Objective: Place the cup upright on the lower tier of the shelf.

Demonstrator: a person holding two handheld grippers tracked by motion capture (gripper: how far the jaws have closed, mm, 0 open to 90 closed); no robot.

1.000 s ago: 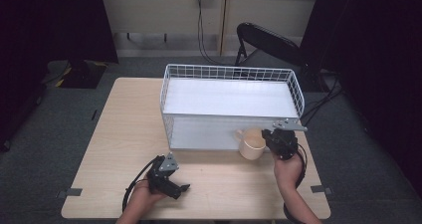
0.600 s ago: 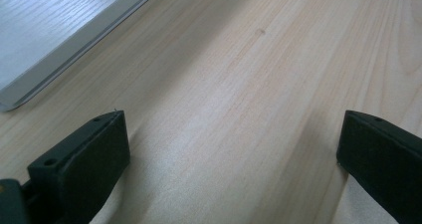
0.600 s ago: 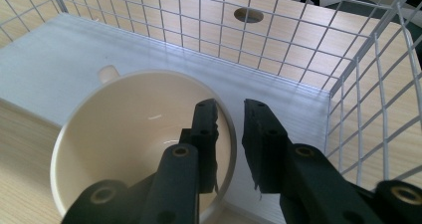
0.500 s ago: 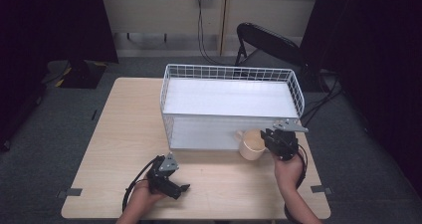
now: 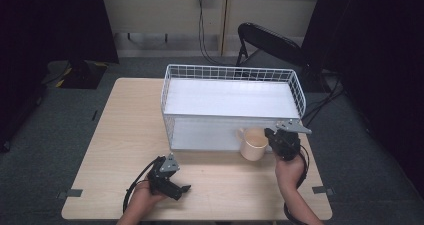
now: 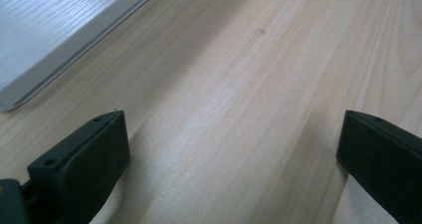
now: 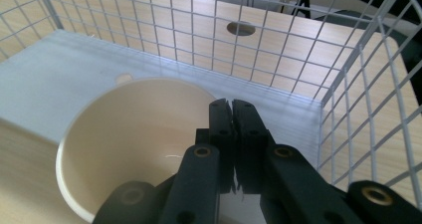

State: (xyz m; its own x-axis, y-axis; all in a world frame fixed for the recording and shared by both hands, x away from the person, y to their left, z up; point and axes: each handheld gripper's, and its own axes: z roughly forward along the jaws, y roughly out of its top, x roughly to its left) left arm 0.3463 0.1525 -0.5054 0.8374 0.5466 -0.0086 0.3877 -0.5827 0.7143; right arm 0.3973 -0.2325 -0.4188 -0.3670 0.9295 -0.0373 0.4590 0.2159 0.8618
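The table (image 5: 120, 135) carries a white wire basket (image 5: 172, 120) across its far half, with a pale flat floor inside. Just outside the basket's near wall, toward its 5 o'clock corner, is a cream cup (image 5: 253, 144), upright and open at the top, its handle pointing to 9 o'clock in the high view.

The right tongs (image 5: 272, 137) come at the cup from 3 o'clock. In the right gripper view the jaws are pinched nearly together over the cup's (image 7: 134, 134) rim, one inside and one outside, so they have it by the wall. The left tongs (image 5: 186, 189) rest low on the table at about 7 o'clock from the basket, jaws spread wide and holding nothing.

The step looks like lifting the cup into the basket. To do it well, keep the pinch firm, since a thin rim hold lets the cup swing. Raise it straight until its base clears the top wire, then carry it toward 12 o'clock and lower it onto the flat floor, clear of the side wall. Keep it level throughout.
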